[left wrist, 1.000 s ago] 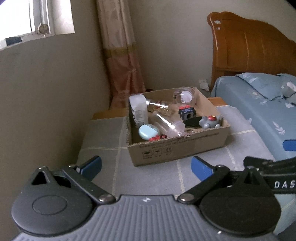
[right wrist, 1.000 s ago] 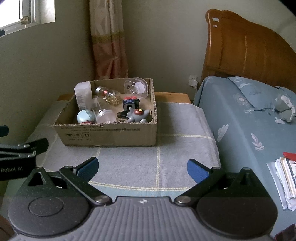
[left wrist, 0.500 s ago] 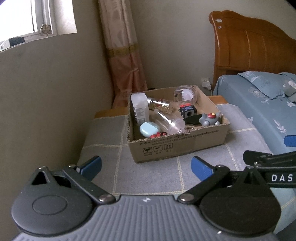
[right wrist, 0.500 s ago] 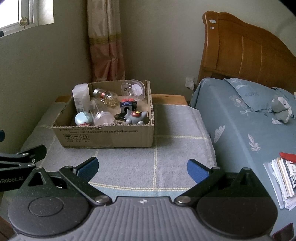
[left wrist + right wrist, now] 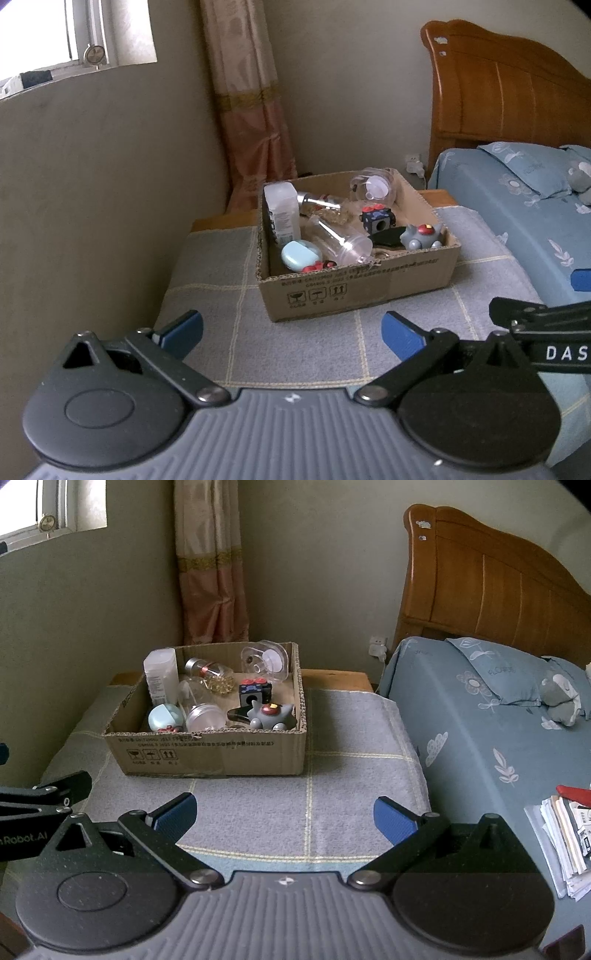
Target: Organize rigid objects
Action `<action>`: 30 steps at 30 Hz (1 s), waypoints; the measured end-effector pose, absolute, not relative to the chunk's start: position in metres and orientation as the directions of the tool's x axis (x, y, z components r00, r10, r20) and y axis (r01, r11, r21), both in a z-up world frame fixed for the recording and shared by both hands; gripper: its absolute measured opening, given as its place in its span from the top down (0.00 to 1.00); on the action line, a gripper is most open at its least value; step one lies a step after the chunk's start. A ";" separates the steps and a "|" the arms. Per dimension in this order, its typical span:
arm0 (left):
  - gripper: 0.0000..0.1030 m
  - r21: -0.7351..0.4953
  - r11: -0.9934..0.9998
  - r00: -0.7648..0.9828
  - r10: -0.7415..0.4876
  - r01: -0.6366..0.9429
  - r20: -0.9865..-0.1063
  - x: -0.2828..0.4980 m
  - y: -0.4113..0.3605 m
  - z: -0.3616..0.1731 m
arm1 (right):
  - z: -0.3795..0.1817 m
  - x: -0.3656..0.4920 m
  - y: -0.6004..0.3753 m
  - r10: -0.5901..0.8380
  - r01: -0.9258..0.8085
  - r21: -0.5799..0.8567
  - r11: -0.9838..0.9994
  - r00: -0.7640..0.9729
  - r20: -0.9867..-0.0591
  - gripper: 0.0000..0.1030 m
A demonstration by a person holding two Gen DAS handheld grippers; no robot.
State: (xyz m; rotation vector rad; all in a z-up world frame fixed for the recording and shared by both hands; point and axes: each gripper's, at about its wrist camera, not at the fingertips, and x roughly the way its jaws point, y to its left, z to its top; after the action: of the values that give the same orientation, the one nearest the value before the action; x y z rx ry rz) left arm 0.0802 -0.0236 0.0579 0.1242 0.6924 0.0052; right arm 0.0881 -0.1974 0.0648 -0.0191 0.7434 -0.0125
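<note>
Right wrist view shows both grippers, right gripper (image 5: pixel 284 818) and left gripper (image 5: pixel 291 330), wide open and empty, near the cardboard box (image 5: pixel 214 751) holding all small objects (image 5: pixel 221 698), fitting either sorting's start or finish.

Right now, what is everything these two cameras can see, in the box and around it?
Brown cardboard box: one, on the grey checked cloth.
White plastic bottle: one, upright, box's back left corner.
Pale blue oval case: one, box's front left.
Clear plastic jar: one, lying in the middle.
Small glass bottle with silver cap: one, lying at the back.
Clear tape dispenser: one, back right.
Black cube with red buttons: one, centre right.
Grey toy creature: one, front right.
Blue bed: one, right.
Paper stack: one, on the bed.
Left tongs: blue pads, open.
Right tongs: blue pads, open.
</note>
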 end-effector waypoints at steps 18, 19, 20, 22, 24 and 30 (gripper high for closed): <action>0.01 0.117 0.993 0.769 0.059 0.021 -0.636 0.079 -0.025 0.058 | 0.066 0.087 -0.199 -0.020 0.004 -0.025 1.000 0.738 -0.675 0.00; 0.01 0.117 0.993 0.769 0.060 0.020 -0.637 0.079 -0.025 0.058 | 0.065 0.087 -0.199 -0.020 0.004 -0.025 1.000 0.738 -0.674 0.00; 0.01 0.117 0.993 0.769 0.061 0.019 -0.636 0.079 -0.025 0.058 | 0.065 0.087 -0.199 -0.020 0.003 -0.026 1.000 0.737 -0.675 0.00; 0.01 0.117 0.993 0.769 0.062 0.018 -0.637 0.079 -0.025 0.058 | 0.065 0.087 -0.200 -0.020 0.003 -0.026 1.000 0.738 -0.675 0.00; 0.01 0.116 0.993 0.768 0.063 0.015 -0.637 0.079 -0.025 0.058 | 0.065 0.087 -0.199 -0.019 0.002 -0.026 1.000 0.737 -0.675 0.00; 0.01 0.116 0.993 0.765 0.065 0.013 -0.641 0.078 -0.025 0.057 | 0.065 0.087 -0.200 -0.021 0.004 -0.027 1.000 0.738 -0.675 0.00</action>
State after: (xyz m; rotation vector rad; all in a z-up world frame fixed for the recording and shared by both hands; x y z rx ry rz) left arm 0.0784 -0.0249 0.0575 0.1161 0.6994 0.0286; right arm 0.0865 -0.1999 0.0645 -0.0241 0.7410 -0.0137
